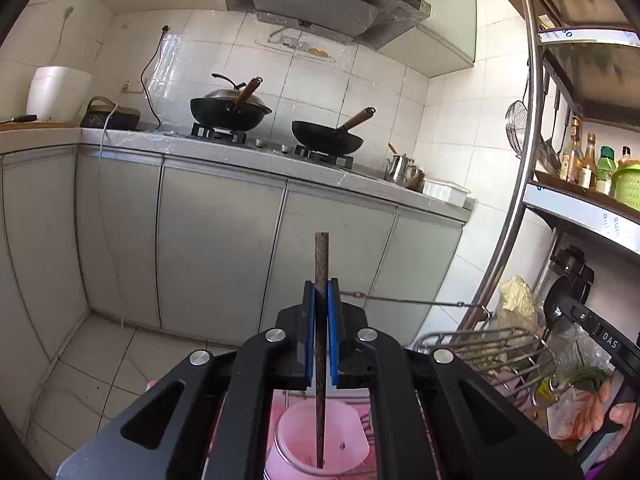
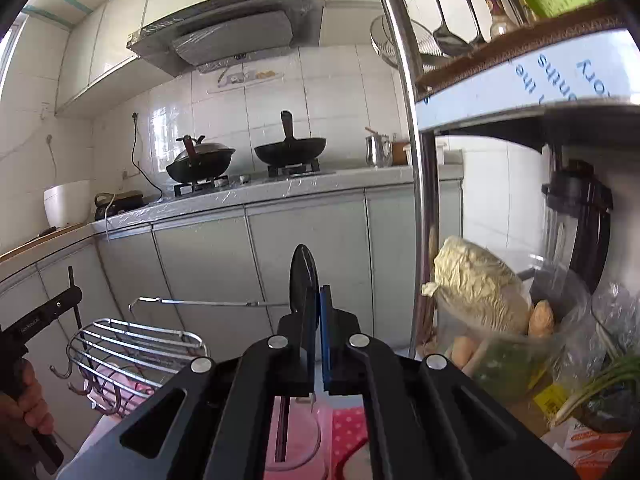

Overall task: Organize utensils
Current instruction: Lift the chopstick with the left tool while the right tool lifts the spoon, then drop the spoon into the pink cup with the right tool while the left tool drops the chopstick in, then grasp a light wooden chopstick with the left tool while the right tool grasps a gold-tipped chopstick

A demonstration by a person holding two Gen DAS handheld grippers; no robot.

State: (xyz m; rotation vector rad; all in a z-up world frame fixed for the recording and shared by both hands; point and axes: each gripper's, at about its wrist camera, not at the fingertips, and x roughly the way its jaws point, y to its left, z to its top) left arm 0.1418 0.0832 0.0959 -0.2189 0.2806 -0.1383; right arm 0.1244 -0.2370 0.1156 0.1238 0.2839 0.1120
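My left gripper (image 1: 321, 292) is shut on a dark brown chopstick (image 1: 321, 264) that stands upright between the blue pads. Its lower end hangs inside a pink cup (image 1: 316, 446) below the gripper. My right gripper (image 2: 314, 296) is shut on a black spoon (image 2: 303, 270), bowl end up, its handle running down toward the pink cup (image 2: 294, 440). The right gripper also shows at the right edge of the left wrist view (image 1: 560, 308), and the left gripper with its chopstick at the left edge of the right wrist view (image 2: 72, 296).
A wire rack (image 2: 132, 344) with hooks stands beside the pink cup. A steel shelf post (image 2: 416, 160) rises at the right, with cabbage (image 2: 476, 284), bagged vegetables and bottles on the shelves. Across the floor, grey cabinets carry two woks (image 1: 326, 136) on a stove.
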